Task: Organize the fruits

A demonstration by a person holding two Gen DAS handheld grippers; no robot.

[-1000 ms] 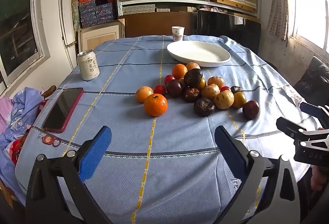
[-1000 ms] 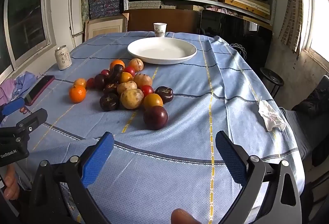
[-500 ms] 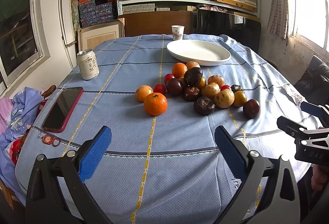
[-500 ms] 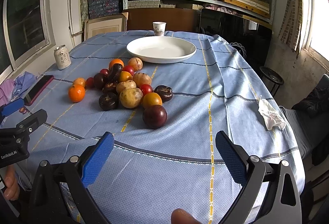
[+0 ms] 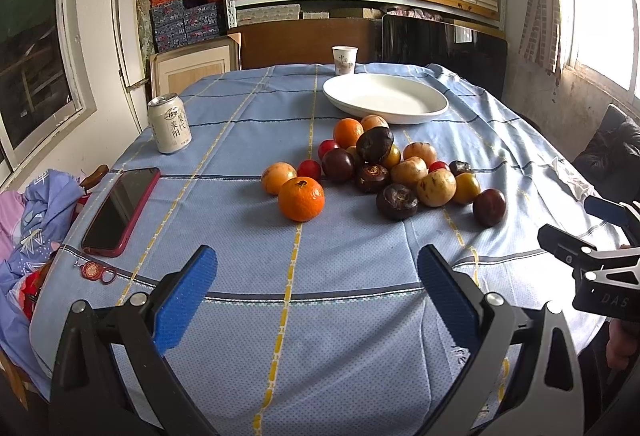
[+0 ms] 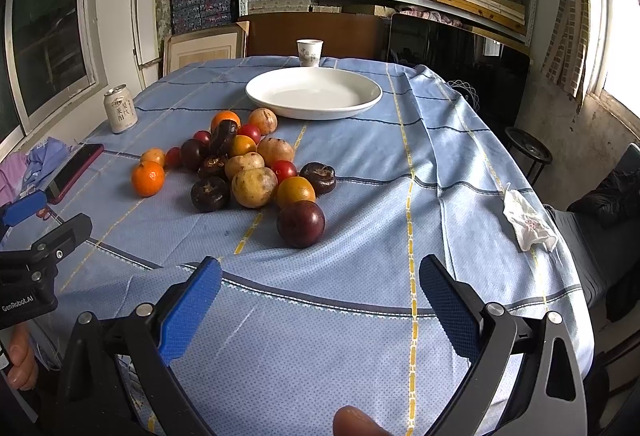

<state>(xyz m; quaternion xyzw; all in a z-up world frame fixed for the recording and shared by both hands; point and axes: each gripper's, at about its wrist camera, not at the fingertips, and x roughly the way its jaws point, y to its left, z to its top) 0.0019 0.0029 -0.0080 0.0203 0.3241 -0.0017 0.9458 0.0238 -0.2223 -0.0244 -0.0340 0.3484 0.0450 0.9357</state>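
Observation:
A pile of mixed fruit lies mid-table on the blue cloth: an orange (image 5: 301, 198) nearest the left gripper, dark purple fruits (image 5: 397, 201), tan ones (image 5: 436, 187), small red ones (image 5: 309, 169). In the right wrist view a dark red plum (image 6: 300, 223) is the nearest fruit, with a tan fruit (image 6: 254, 187) behind it. An empty white plate (image 5: 385, 98) (image 6: 314, 93) stands beyond the pile. My left gripper (image 5: 316, 290) is open and empty over the near table edge. My right gripper (image 6: 320, 302) is open and empty, short of the plum.
A drink can (image 5: 169, 123) and a red-cased phone (image 5: 122, 209) lie at the left. A paper cup (image 5: 344, 60) stands behind the plate. A crumpled tissue (image 6: 528, 222) lies at the right edge. Clothes (image 5: 36, 211) hang off the left side. Shelves of boxes fill the back wall.
Both grippers have edged slightly forward toward the fruit; the pile sits a little nearer in both views. Jaws stay open.

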